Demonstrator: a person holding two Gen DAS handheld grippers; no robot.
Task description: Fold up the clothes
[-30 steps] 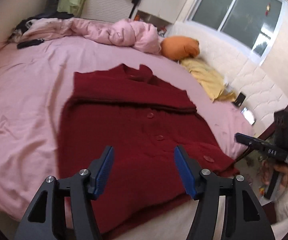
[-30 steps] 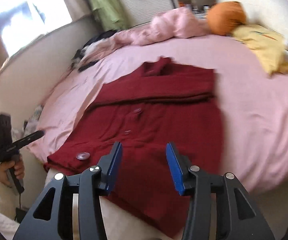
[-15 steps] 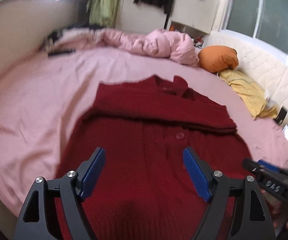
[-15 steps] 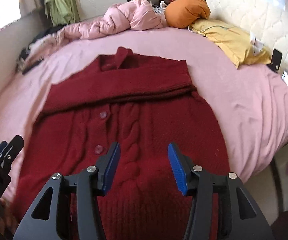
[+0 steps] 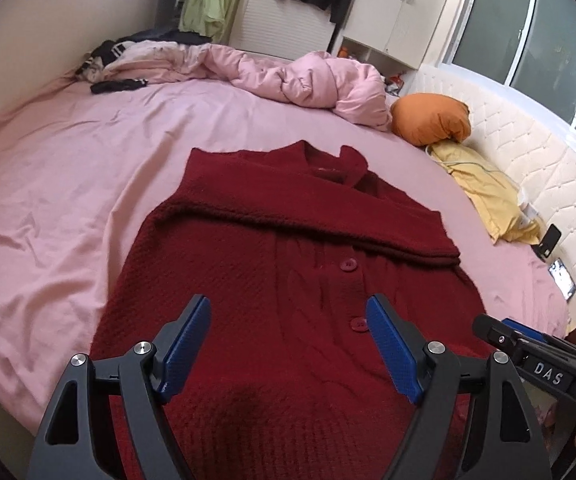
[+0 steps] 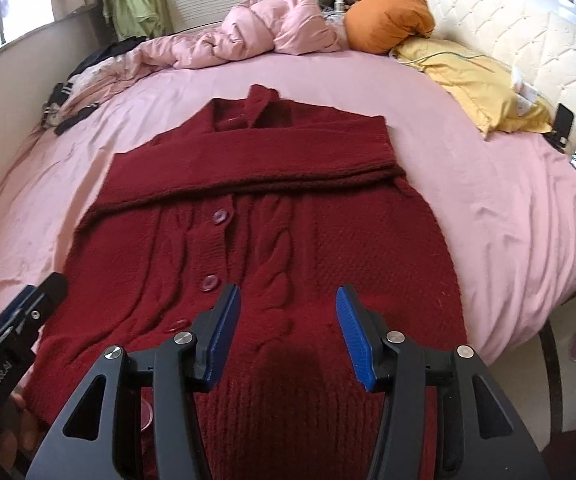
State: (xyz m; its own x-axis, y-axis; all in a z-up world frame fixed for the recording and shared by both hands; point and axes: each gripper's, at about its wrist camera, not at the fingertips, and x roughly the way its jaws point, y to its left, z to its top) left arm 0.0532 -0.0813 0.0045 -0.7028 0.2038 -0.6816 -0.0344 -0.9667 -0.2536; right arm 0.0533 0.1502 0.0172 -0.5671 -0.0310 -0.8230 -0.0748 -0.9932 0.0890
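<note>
The dark red cardigan (image 5: 288, 264) is lying flat and buttoned on the pink bed sheet (image 5: 68, 184), collar pointing to twelve o'clock, its sleeves lying folded across the chest. The left gripper (image 5: 288, 344) is hovering over the hem, jaws spread wide with nothing between the blue pads. The right gripper (image 6: 288, 336) is hovering over the hem too, jaws parted and gripping nothing. An orange pillow (image 6: 388, 22) is sitting at one o'clock, a crumpled pink duvet (image 6: 264, 32) at twelve.
</note>
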